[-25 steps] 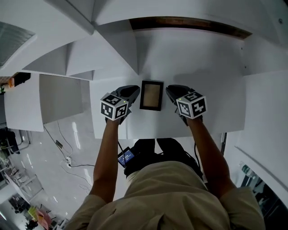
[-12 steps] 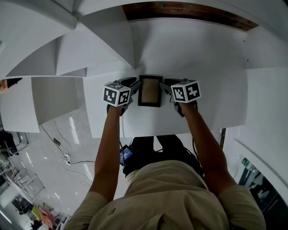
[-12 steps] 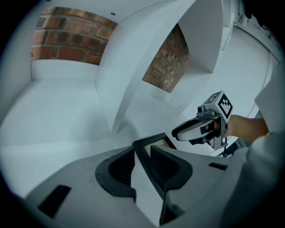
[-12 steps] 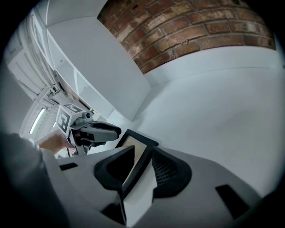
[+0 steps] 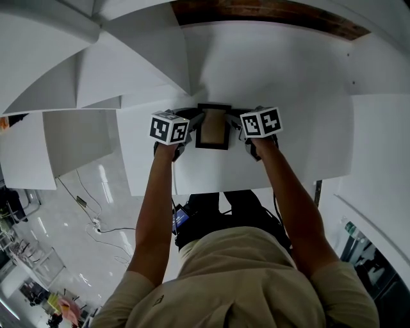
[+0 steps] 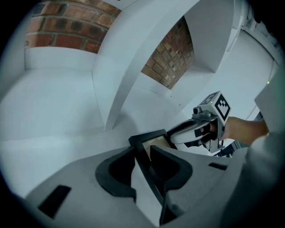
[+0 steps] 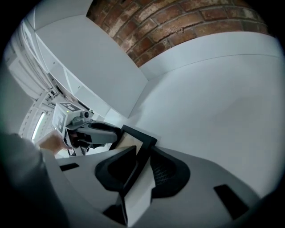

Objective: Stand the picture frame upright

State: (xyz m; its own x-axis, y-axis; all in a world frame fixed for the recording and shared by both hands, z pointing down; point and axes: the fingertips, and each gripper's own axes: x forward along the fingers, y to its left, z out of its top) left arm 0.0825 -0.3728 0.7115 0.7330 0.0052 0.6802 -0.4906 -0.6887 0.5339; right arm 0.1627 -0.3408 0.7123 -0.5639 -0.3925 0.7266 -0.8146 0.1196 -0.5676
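Note:
The picture frame [image 5: 213, 128], black-rimmed with a tan inside, is on the white table [image 5: 295, 147] between my two grippers. My left gripper [image 5: 197, 122] is shut on its left edge; in the left gripper view that black edge [image 6: 153, 141] fills the gap between the jaws [image 6: 144, 160]. My right gripper [image 5: 232, 122] has its jaws closing on the frame's right edge [image 7: 133, 140], and the pads [image 7: 141, 162] look pressed against it. Each gripper view shows the other gripper at the frame's far side: right gripper [image 6: 196, 131], left gripper [image 7: 95, 131].
A brick wall [image 5: 269, 13] runs behind the table. White slanted panels [image 5: 128, 64] rise at the back left, and a white box [image 5: 77, 138] stands to the left. The table's front edge [image 5: 237, 191] is close to the person's body.
Both grippers have moved forward and inward from beside the frame onto its left and right edges. The frame now looks slightly shorter and farther from me.

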